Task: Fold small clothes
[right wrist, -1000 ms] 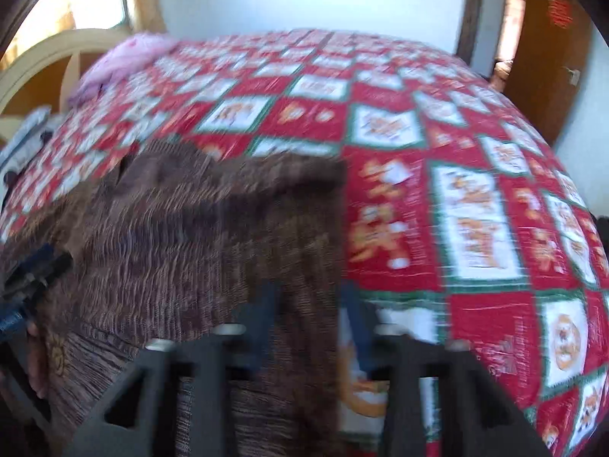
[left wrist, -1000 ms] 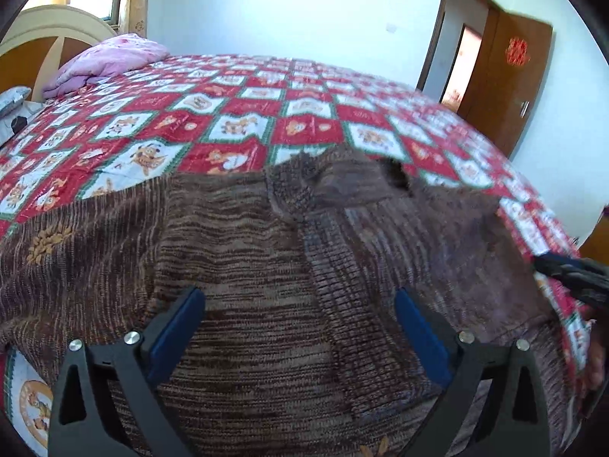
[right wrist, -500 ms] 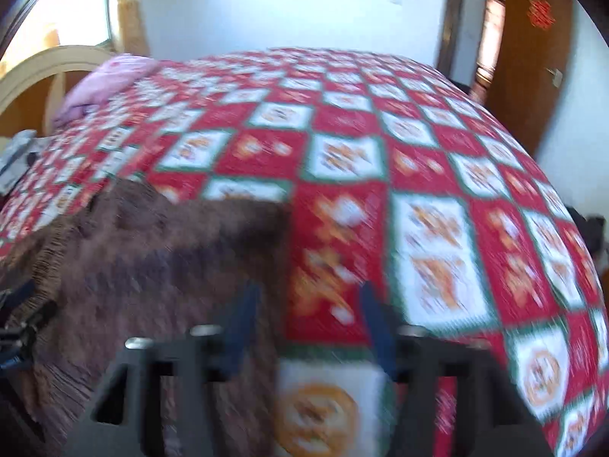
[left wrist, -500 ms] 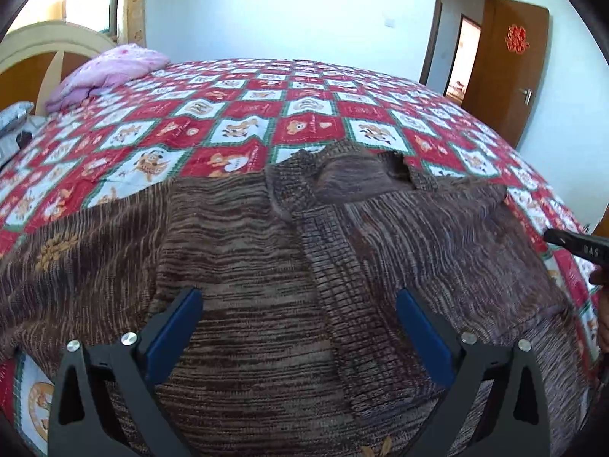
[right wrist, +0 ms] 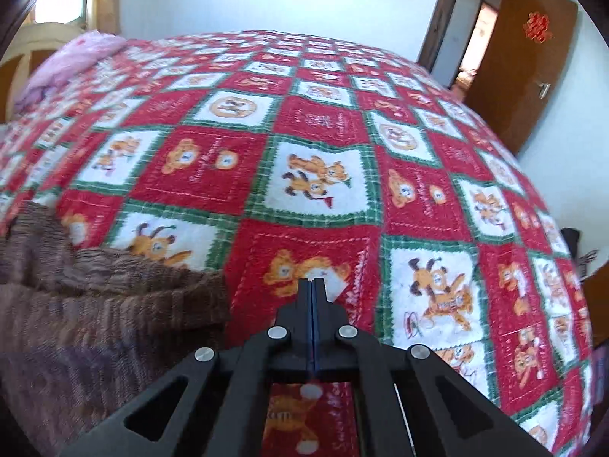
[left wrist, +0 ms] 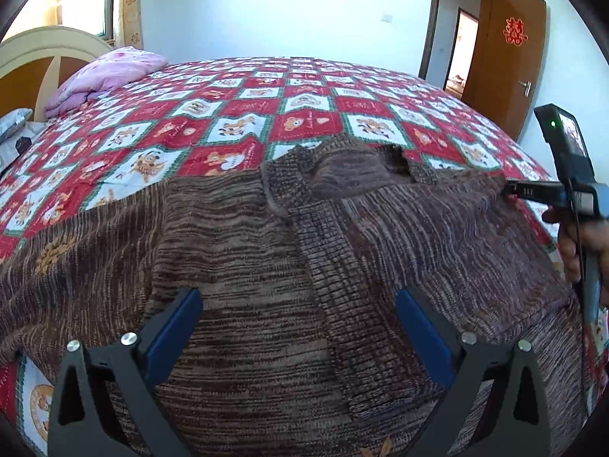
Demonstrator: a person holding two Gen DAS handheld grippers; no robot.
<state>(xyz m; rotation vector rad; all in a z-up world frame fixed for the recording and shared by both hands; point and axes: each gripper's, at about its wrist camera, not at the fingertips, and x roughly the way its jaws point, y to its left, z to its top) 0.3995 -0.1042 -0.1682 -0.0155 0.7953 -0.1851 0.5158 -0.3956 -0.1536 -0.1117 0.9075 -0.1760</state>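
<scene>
A brown striped knit cardigan lies spread flat on the bed, collar toward the far side. My left gripper is open, its blue-padded fingers hovering wide over the cardigan's lower body. My right gripper is shut and empty, its tips over the red patterned blanket just right of the cardigan's shoulder edge. In the left wrist view the right gripper sits beside the cardigan's right shoulder.
A pink pillow lies by the headboard at the far left. A brown door stands open at the right by the white wall. The bed's right edge falls off near my right hand.
My right gripper has closed and swung right, off the cardigan and over the blanket. My left gripper stays open in the same place.
</scene>
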